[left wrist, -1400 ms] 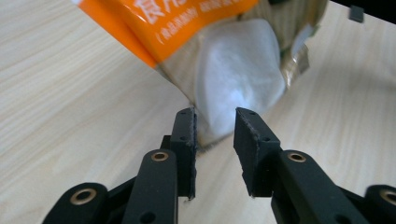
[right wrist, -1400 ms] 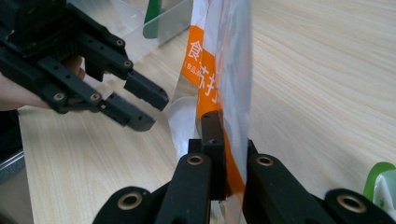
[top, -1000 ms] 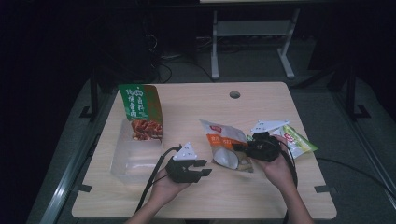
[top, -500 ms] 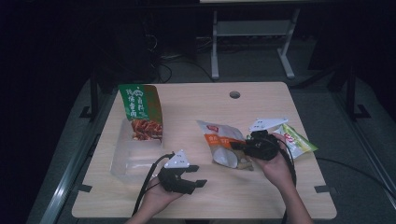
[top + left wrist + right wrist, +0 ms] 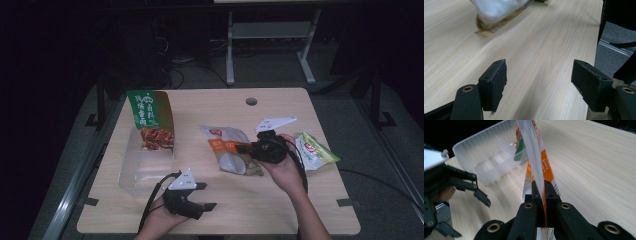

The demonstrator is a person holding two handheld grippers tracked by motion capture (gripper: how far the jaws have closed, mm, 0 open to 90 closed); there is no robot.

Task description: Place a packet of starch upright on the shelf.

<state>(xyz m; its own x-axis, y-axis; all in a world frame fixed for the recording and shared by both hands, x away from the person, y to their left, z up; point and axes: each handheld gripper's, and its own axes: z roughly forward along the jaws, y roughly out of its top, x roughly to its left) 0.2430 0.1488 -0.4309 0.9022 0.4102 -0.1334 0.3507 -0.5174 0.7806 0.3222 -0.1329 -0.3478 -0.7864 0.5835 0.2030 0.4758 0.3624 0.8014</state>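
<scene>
An orange-and-white snack bag (image 5: 229,154) lies mid-table with its right edge raised. My right gripper (image 5: 248,149) is shut on that edge; in the right gripper view its jaws (image 5: 541,186) pinch the orange-and-white snack bag (image 5: 536,157) upright. My left gripper (image 5: 209,196) sits near the table's front edge, left of the bag and apart from it. Its jaws have just been opening. In the left gripper view my left gripper (image 5: 539,67) is wide apart over bare wood with nothing between its jaws, and the snack bag (image 5: 496,11) is blurred far ahead.
A clear plastic container (image 5: 140,172) stands at the left, with a tall green snack bag (image 5: 149,116) leaning in its far end. A small green packet (image 5: 315,152) lies right of my right hand. A cable hole (image 5: 251,101) is near the table's far edge.
My left gripper drew back from the snack bag toward the front edge and its jaws spread. My right gripper rose a little and shifted left, lifting the bag's edge.
</scene>
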